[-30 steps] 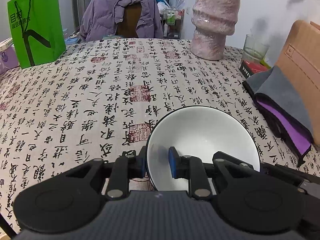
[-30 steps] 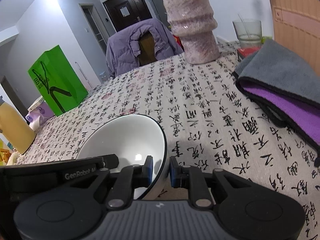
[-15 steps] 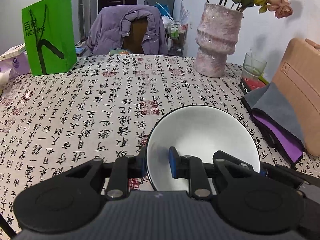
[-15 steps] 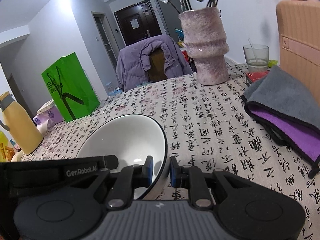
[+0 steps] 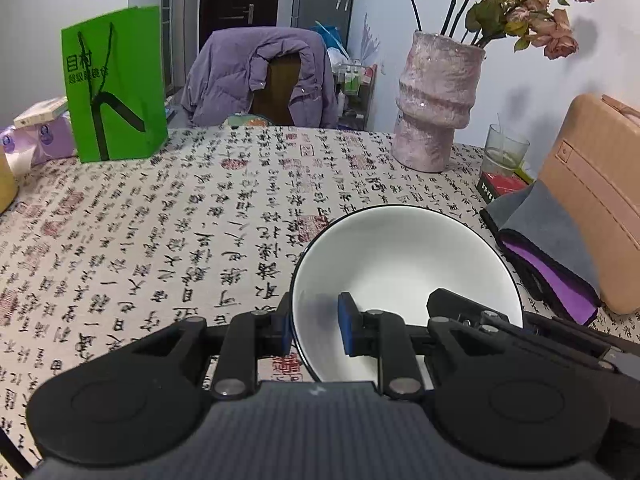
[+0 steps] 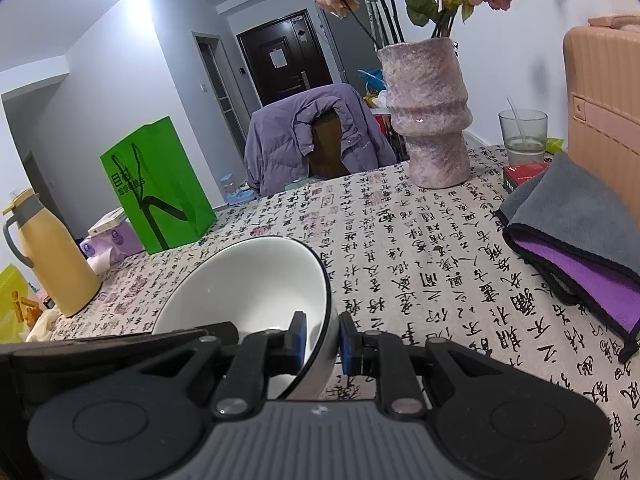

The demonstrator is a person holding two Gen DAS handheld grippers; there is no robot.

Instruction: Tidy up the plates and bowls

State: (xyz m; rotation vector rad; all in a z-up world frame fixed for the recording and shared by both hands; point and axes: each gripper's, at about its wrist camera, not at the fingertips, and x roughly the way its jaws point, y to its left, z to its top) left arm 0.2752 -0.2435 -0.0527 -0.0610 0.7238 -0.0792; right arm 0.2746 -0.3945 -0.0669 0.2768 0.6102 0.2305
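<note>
Above the table's (image 5: 168,240) near edge, both grippers, left (image 5: 314,326) and right (image 6: 322,340), stay clamped on the bowl's (image 5: 404,264) rim, now lifted higher.

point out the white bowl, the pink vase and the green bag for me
white bowl (image 5: 404,264), left wrist view, on its inner wall.
pink vase (image 6: 434,120), right wrist view, on the middle of its body.
green bag (image 5: 116,80), left wrist view, on its printed front face.
</note>
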